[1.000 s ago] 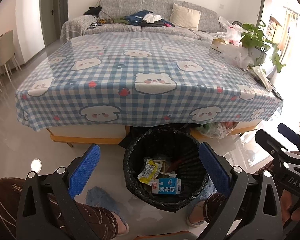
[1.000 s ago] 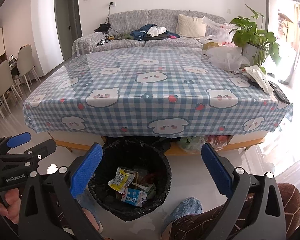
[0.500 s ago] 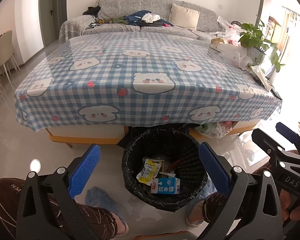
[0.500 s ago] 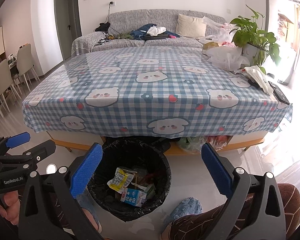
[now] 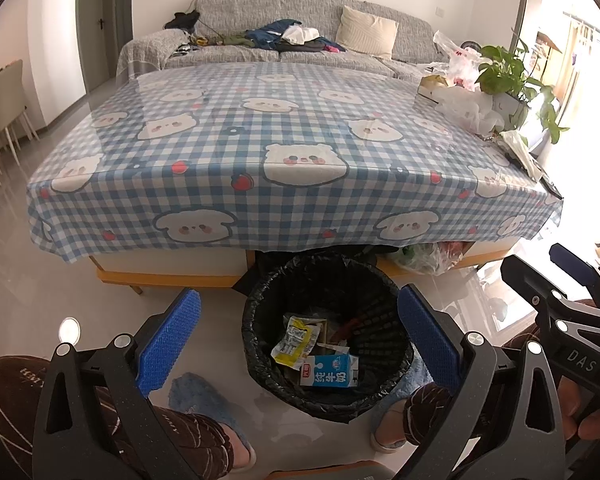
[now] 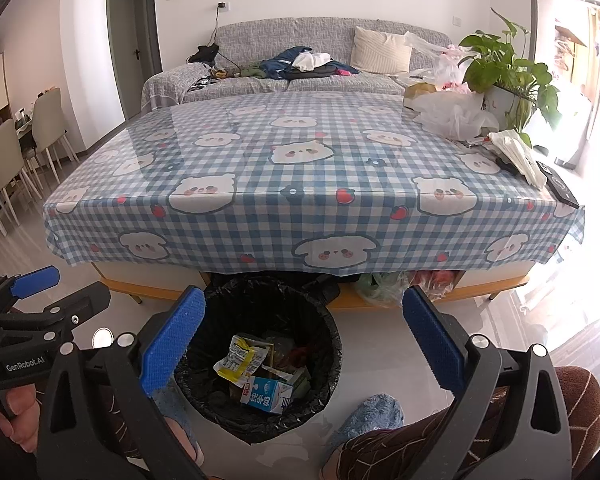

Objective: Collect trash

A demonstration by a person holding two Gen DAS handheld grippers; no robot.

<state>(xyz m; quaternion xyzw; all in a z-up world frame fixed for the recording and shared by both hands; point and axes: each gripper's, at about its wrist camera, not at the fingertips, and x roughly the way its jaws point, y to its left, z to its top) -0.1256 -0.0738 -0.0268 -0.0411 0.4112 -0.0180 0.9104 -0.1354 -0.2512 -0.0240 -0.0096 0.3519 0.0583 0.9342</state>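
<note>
Under one checked table (image 5: 260, 152), one bin (image 5: 260, 320) holds one milk carton (image 5: 329, 371); two grippers (image 5: 300, 340) (image 6: 300, 340) gape empty.

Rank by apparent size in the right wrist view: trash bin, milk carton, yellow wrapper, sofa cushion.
1. Trash bin, largest by far.
2. Sofa cushion, though distance shrinks it.
3. Milk carton and yellow wrapper look alike; no ranking between them.

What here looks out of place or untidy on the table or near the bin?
Loose white plastic bags and crumpled paper lie piled at the table's far right edge beside the potted plant. A black remote sits right at the corner. The bin stands upright; nothing looks spilled.
</note>
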